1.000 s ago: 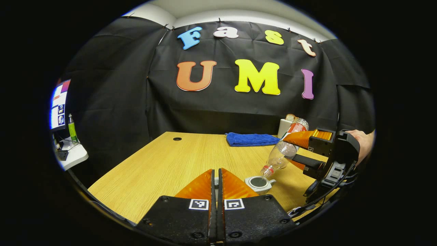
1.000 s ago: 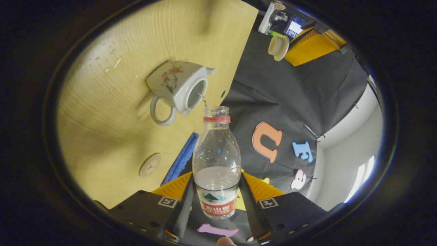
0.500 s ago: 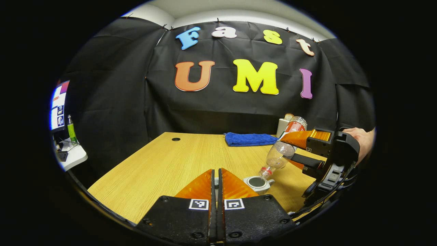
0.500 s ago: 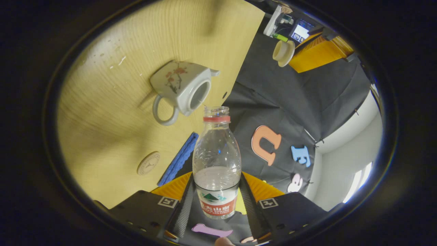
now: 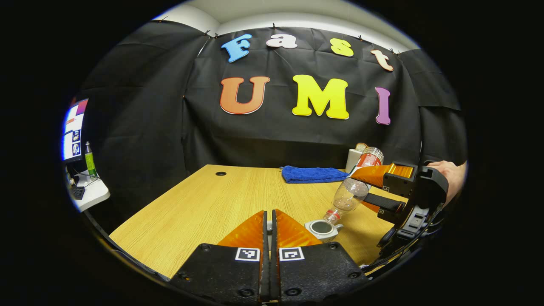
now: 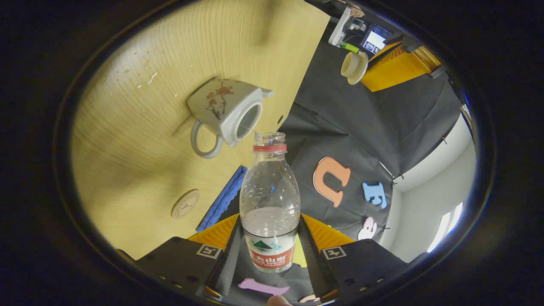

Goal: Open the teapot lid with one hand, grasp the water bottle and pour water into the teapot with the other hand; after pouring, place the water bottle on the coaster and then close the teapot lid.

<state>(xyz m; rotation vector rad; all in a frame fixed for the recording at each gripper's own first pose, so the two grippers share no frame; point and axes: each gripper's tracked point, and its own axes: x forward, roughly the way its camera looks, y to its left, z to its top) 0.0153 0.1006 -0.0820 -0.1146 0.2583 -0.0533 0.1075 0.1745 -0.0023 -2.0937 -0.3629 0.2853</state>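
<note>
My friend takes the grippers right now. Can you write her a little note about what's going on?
Right gripper: shut on the bottle, tipped mouth-down over the open teapot; some water left inside.
Left gripper: shut, holding the lid up off the table.
Coaster lies bare by the blue cloth.
Done: lid off, bottle grasped, pouring begun.
Left: finish pouring, stand the bottle on the coaster, put the lid back.
</note>
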